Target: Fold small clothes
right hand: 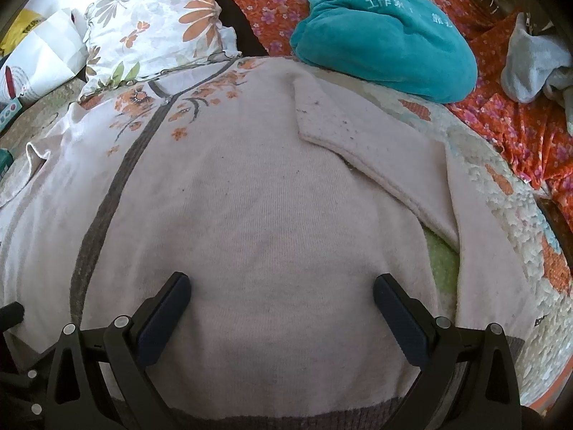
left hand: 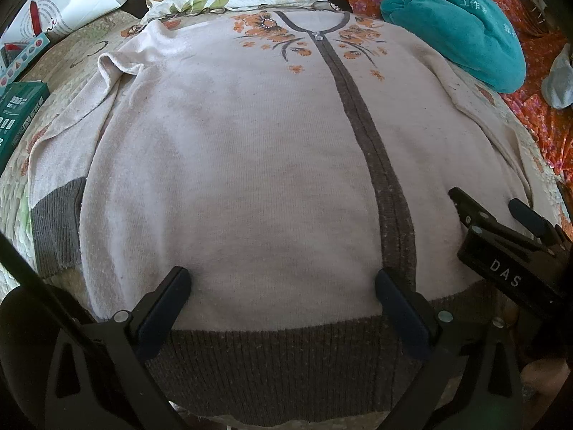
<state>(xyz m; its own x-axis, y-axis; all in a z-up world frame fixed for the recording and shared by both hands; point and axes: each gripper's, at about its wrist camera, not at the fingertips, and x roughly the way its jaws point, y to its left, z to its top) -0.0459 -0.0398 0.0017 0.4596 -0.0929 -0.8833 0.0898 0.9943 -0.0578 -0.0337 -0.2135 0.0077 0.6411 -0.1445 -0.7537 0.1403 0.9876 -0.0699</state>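
A pale pink cardigan point(left hand: 232, 150) with a brown placket, brown ribbed hem point(left hand: 286, 365) and orange flower embroidery lies flat, front up, on a quilted bed. Its left sleeve with a brown cuff point(left hand: 57, 229) lies alongside the body. In the right wrist view the cardigan point(right hand: 250, 215) fills the middle, and its right sleeve point(right hand: 376, 157) lies beside the body. My left gripper point(left hand: 283, 283) is open and empty just above the hem. My right gripper point(right hand: 283, 290) is open and empty over the lower right front; it also shows in the left wrist view point(left hand: 483, 204).
A teal plush bundle point(left hand: 454, 25) lies at the far right on an orange flowered cloth point(right hand: 519, 132). A flowered pillow point(right hand: 154, 25) sits behind the collar. Green boxes point(left hand: 18, 114) and a white bag point(left hand: 57, 3) are at the left. A grey cloth point(right hand: 533, 68) lies far right.
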